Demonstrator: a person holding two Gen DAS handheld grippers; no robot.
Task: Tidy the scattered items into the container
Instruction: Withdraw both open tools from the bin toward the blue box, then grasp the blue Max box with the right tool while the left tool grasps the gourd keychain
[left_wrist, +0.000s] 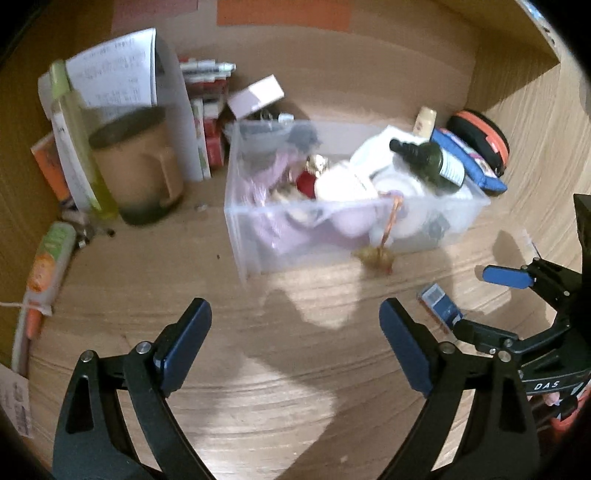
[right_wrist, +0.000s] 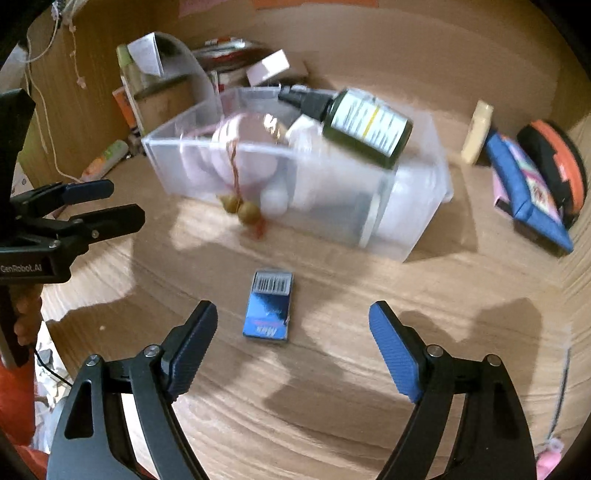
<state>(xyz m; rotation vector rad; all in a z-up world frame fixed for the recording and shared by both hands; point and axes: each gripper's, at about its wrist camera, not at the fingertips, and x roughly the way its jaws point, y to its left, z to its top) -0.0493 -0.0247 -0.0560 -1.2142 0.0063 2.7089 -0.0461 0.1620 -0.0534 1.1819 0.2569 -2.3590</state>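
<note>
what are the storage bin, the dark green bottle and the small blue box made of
Storage bin: translucent frosted plastic, since its contents show through. Dark green bottle: glossy glass or hard plastic, unclear which, with a paper label and black cap. Small blue box: likely printed glossy cardboard, with a barcode.

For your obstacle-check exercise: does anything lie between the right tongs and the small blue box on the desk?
Nothing visible does. The right tongs stand open with the small blue box lying flat on bare desk just ahead of them, in front of the clear container.
</note>
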